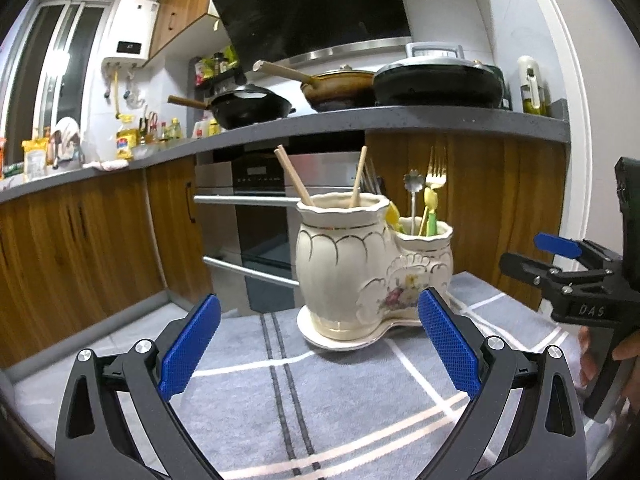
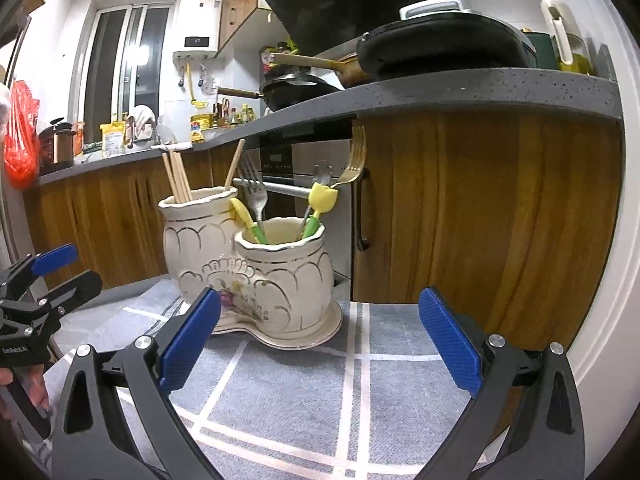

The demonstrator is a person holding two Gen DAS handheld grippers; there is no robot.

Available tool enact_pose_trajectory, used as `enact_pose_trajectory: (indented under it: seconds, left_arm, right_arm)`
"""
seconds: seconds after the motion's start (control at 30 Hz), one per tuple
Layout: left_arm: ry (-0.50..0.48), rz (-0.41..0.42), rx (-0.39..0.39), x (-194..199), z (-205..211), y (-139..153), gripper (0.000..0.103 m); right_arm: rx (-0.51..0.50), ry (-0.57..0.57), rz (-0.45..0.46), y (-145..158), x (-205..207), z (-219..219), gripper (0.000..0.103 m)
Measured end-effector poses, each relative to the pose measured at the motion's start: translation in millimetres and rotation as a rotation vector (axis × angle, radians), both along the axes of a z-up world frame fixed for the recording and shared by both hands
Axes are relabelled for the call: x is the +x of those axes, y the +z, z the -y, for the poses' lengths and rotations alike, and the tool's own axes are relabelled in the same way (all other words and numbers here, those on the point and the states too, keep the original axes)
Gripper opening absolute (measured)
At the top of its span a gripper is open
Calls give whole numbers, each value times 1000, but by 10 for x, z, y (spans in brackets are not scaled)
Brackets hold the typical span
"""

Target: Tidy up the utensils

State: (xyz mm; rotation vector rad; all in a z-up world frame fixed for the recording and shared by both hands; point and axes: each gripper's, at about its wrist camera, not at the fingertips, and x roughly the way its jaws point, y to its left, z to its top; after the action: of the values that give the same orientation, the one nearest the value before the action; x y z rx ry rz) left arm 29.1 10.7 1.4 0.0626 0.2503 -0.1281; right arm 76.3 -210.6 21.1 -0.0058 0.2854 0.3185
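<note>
Both the left gripper (image 1: pixel 318 346) and right gripper (image 2: pixel 320 344) gape wide, empty; the holder (image 2: pixel 256 268) stands ahead between their jaws, seemingly sorted; next likely regrouping its chopsticks (image 2: pixel 178 178).

A grey striped cloth (image 1: pixel 248 392) carries the cream ceramic utensil holder (image 1: pixel 352 268).

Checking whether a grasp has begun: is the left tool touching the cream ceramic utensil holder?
Apart. In the right wrist view, the left tool hangs open well to the side of the cream ceramic utensil holder, with grey checked cloth visible between them.
</note>
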Motion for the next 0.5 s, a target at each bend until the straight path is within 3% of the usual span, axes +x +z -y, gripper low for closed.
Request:
enact_pose_trajectory:
  seconds: [0.5]
  left_arm:
    - [27,-37,-1,68,-19,-33,98]
  right_arm:
    - [-27,6,3,-2,-11,-51,98]
